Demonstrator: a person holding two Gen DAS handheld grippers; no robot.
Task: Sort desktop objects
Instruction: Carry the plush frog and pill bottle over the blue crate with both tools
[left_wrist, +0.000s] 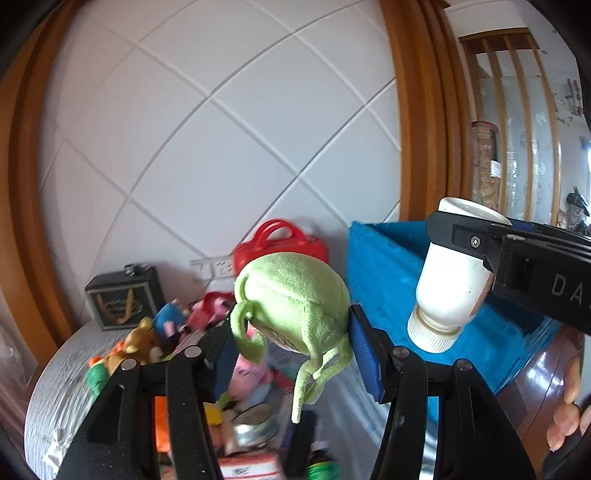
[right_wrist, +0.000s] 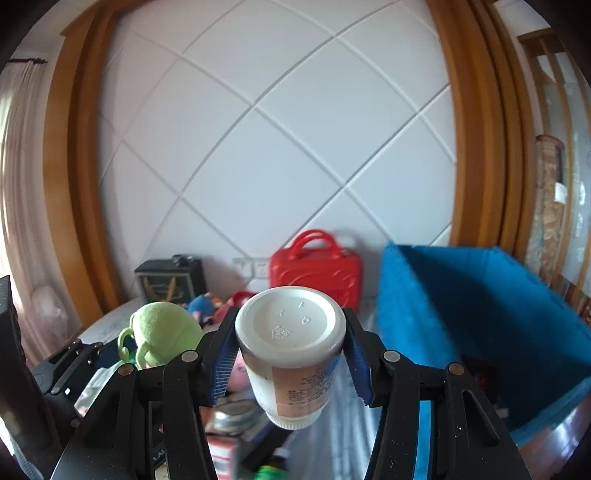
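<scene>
My left gripper (left_wrist: 291, 328) is shut on a green plush toy (left_wrist: 291, 295), held up above the pile of desk objects; the toy also shows in the right wrist view (right_wrist: 162, 332). My right gripper (right_wrist: 291, 347) is shut on a white plastic bottle (right_wrist: 291, 354), held upside down with its cap pointing down. In the left wrist view the bottle (left_wrist: 450, 280) hangs in the right gripper (left_wrist: 469, 236) in front of the blue fabric bin (left_wrist: 384, 273). The bin (right_wrist: 461, 314) stands open to the right of the bottle.
A pile of small plush toys (left_wrist: 170, 325), cans and boxes lies on the grey cloth (left_wrist: 55, 387) below both grippers. A red toy case (right_wrist: 317, 273) and a dark box (right_wrist: 170, 280) stand against the white tiled wall. A glossy wooden tabletop (left_wrist: 532, 384) shows at right.
</scene>
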